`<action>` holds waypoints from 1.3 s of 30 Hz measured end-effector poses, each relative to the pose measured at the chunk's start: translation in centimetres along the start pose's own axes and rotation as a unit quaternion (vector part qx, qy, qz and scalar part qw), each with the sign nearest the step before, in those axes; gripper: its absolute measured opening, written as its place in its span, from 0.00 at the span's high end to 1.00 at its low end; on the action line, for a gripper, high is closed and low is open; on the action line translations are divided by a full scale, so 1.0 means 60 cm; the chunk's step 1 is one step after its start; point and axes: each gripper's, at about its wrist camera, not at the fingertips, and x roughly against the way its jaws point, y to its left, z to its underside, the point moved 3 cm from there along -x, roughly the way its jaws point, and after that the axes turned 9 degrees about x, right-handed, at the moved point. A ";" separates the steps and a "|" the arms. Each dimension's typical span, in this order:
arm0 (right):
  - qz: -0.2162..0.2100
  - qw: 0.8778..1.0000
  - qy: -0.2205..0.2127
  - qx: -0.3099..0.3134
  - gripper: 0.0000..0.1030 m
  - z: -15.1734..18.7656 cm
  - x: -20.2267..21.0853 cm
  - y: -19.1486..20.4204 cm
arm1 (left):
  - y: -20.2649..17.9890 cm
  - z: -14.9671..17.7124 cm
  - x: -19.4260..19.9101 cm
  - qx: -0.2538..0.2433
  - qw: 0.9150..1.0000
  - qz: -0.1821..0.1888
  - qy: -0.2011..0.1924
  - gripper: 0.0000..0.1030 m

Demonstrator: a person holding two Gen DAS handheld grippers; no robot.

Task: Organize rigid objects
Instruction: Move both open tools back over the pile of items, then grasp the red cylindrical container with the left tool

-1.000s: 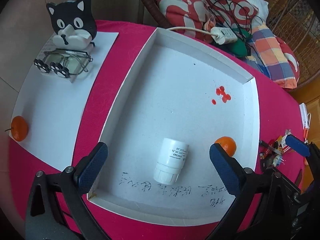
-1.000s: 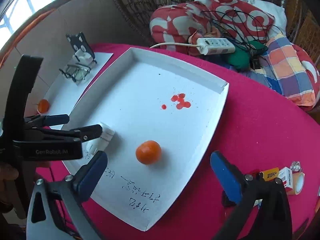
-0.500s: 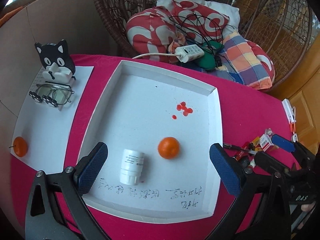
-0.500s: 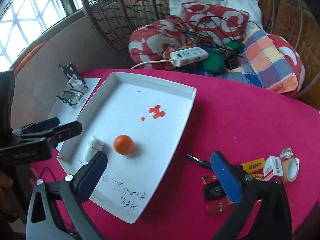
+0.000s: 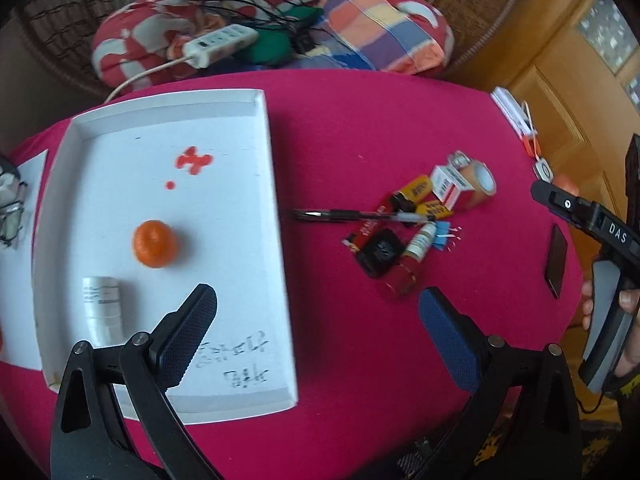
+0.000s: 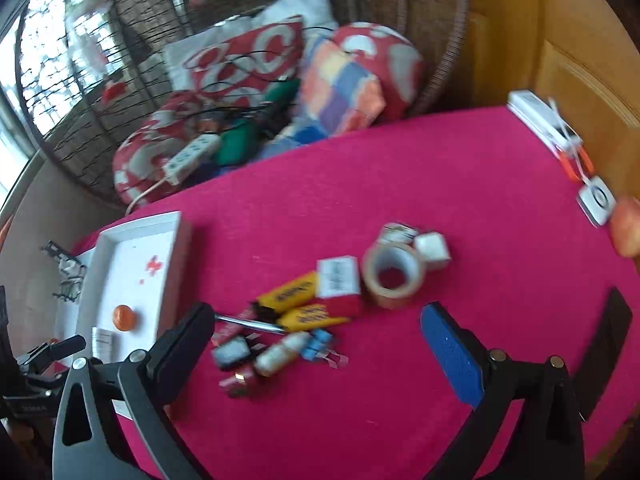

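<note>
Swinging away from the tray (image 5: pixel 276 200), both tongs, left (image 5: pixel 318 336) and right (image 6: pixel 318 346), now hang spread wide and empty over the worktop (image 6: pixel 400 168). The orange (image 5: pixel 154 243) and bottle (image 5: pixel 102 307) lie in the tray, so sorting goes on. The heap of small things (image 6: pixel 312 316) lies just ahead of the right tongs.

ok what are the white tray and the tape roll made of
White tray: looks like matte cardboard or foam board; thin folded walls, pen writing and red stains on its floor. Tape roll: probably glossy tan plastic packing tape on a cardboard core, though blurred.
</note>
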 end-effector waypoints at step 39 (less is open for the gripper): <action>-0.039 0.994 0.094 0.039 0.00 0.005 -0.075 -0.117 | -0.178 0.030 -0.210 -0.120 0.988 -0.043 0.085 0.71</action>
